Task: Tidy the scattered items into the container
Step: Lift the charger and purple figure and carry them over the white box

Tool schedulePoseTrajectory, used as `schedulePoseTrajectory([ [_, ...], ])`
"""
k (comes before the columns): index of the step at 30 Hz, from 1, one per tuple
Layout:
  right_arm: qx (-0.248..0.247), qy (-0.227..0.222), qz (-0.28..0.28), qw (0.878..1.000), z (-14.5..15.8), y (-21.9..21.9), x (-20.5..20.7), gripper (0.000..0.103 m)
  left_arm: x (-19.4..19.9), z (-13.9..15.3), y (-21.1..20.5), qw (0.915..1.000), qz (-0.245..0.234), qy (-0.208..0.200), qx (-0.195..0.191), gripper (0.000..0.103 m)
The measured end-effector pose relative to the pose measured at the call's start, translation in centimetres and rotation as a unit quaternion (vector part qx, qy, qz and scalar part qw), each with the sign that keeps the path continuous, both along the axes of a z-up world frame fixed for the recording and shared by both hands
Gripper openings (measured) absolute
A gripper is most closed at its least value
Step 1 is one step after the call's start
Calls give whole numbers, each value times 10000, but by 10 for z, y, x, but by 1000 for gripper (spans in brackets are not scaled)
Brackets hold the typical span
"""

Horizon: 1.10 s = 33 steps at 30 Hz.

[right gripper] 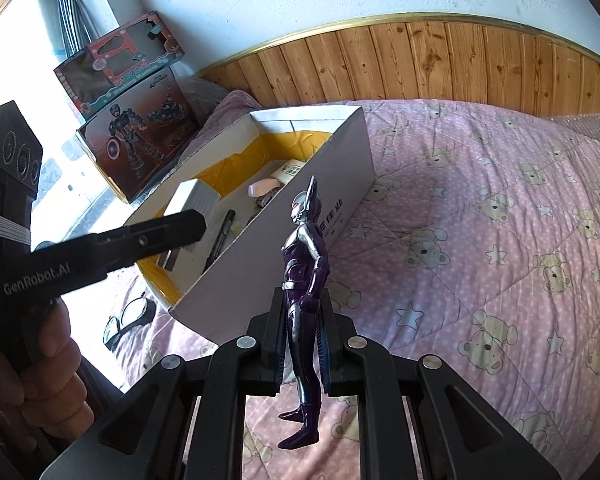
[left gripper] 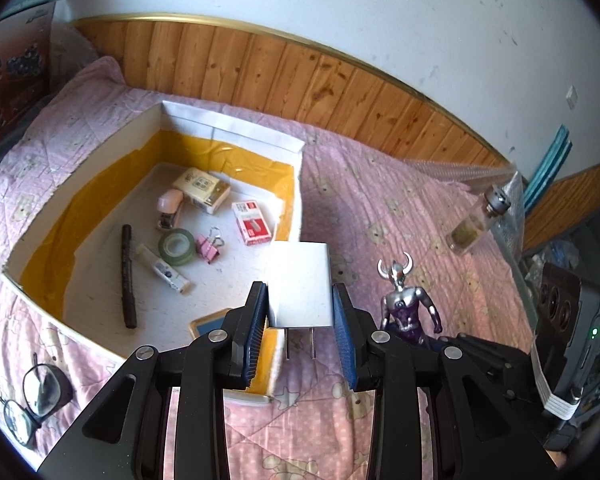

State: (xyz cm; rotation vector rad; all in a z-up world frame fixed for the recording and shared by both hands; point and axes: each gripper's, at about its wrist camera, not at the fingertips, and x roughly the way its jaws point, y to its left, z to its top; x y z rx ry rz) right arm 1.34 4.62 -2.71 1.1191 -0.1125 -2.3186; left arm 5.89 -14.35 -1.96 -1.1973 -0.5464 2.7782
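Over a pink quilt (left gripper: 400, 184), the left gripper (left gripper: 300, 308) clamps a white plug adapter (left gripper: 298, 284) by its sides, prongs hanging down — poised above the near corner of the open white box (left gripper: 236, 126). Just right of the box, the right gripper (right gripper: 302, 332) pinches a purple-and-silver horned figure (right gripper: 304, 264) upright. A stapler (left gripper: 168, 210), tape roll (left gripper: 177, 247) and black pen (left gripper: 127, 276) lie inside the box; eyeglasses (left gripper: 32, 400) rest on the quilt at its left.
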Motion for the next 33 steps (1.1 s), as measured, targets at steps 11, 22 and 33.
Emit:
schedulePoseTrajectory([
  [11,-118,49,210,9997,16,-32,6,14,5,3,-37,9991,294,53,284,33],
  [22,-260,123,392,9988,34,-66,3,14,12,5,-78,9960,715,118,522,33],
  [33,-80,217,606,9979,45,-101,-8,14,10,-1,-103,9918,1053,29,729,33],
])
